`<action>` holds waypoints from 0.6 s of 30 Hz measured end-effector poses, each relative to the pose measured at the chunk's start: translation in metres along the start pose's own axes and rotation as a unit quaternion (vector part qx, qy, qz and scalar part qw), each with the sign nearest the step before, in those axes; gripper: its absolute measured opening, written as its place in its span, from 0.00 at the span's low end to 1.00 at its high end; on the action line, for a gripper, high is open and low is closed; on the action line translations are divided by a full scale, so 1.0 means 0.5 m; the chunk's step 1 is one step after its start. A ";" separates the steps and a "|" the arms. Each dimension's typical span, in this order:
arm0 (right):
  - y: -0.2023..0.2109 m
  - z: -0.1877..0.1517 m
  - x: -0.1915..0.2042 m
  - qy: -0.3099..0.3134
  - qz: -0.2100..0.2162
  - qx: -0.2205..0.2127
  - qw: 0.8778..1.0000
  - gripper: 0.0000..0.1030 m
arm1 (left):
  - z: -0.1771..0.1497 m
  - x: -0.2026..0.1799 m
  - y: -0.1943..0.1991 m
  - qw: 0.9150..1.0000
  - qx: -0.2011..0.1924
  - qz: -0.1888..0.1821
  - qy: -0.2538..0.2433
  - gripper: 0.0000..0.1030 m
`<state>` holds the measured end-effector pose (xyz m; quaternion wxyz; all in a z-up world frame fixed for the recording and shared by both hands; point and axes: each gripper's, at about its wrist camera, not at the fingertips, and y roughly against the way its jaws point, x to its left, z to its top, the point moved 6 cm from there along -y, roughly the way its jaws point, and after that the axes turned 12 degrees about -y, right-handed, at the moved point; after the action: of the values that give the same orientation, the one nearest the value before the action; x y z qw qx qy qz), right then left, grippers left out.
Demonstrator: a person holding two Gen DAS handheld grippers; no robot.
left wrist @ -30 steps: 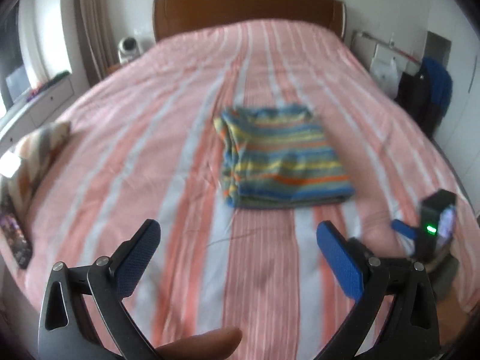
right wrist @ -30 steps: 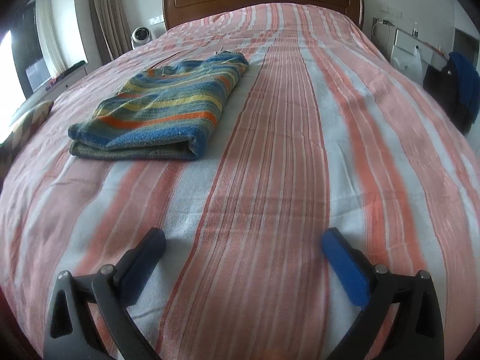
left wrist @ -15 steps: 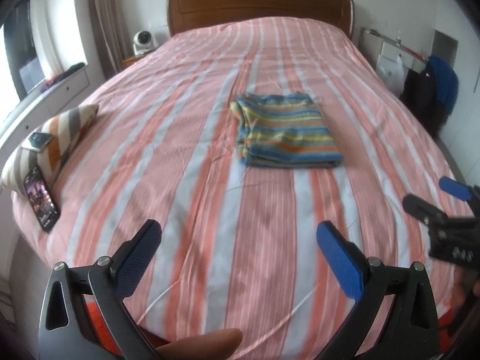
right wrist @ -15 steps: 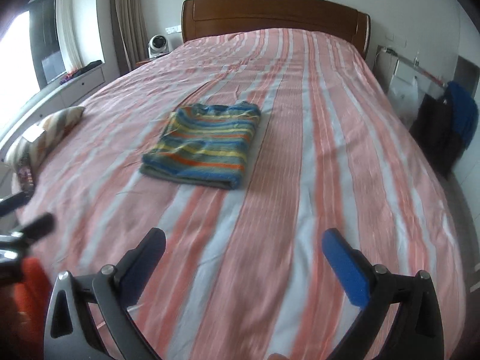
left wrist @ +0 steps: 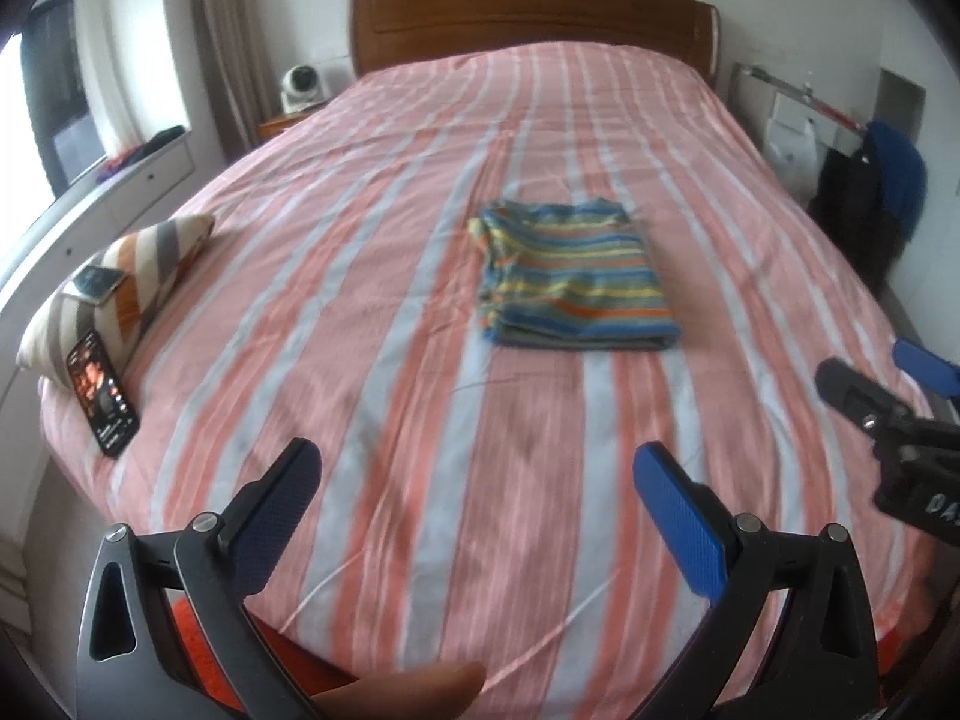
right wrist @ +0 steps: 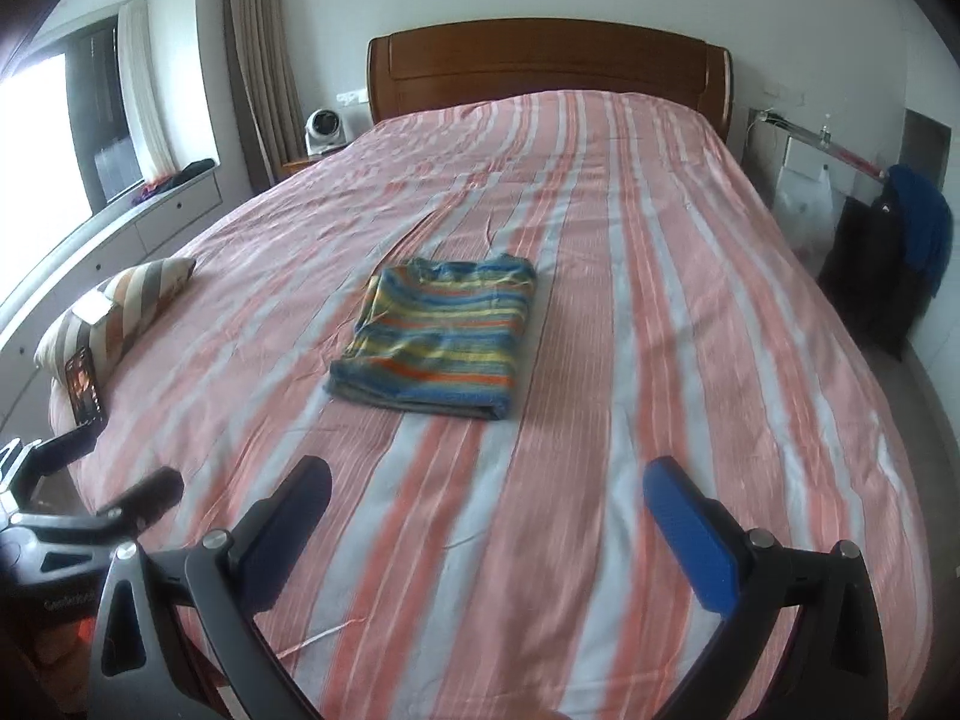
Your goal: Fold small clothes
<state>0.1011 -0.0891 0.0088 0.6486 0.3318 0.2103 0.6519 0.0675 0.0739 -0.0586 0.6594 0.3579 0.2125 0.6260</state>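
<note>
A small striped garment (left wrist: 573, 276) in blue, yellow and orange lies folded into a neat rectangle on the middle of the pink-striped bed (left wrist: 372, 312); the right wrist view shows the garment (right wrist: 438, 336) too. My left gripper (left wrist: 474, 480) hangs open over the bed's foot, well short of the garment, nothing between its blue pads. My right gripper (right wrist: 489, 495) is open as well and just as far back. In the left wrist view the right gripper (left wrist: 882, 384) pokes in at the right edge. A fingertip (left wrist: 408, 690) shows at the bottom.
A striped cushion (left wrist: 120, 282) with a phone (left wrist: 99, 393) leaning on it sits at the bed's left edge. Wooden headboard (right wrist: 546, 69) at the far end. Dark and blue clothes (right wrist: 888, 240) hang by the right wall. A white fan (right wrist: 321, 129) stands on the left nightstand.
Both grippers have pulled back and up from the bed. The folded garment, close a second ago, now lies farther off and has not moved on the bed.
</note>
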 end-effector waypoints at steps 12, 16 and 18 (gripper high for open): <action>0.016 -0.002 0.001 0.016 -0.022 -0.019 0.999 1.00 | 0.005 -0.013 0.007 1.000 -0.006 0.010 -0.004 1.00; 0.018 0.003 0.015 0.024 -0.026 -0.020 0.999 1.00 | 0.008 -0.009 0.006 1.000 -0.005 0.012 -0.001 1.00; 0.019 -0.001 0.017 0.027 -0.027 -0.018 0.999 1.00 | 0.010 -0.007 0.005 1.000 -0.005 0.015 -0.003 1.00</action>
<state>0.0947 -0.0815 0.0166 0.6663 0.2964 0.2247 0.6464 0.0692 0.0693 -0.0541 0.6522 0.3595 0.2016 0.6362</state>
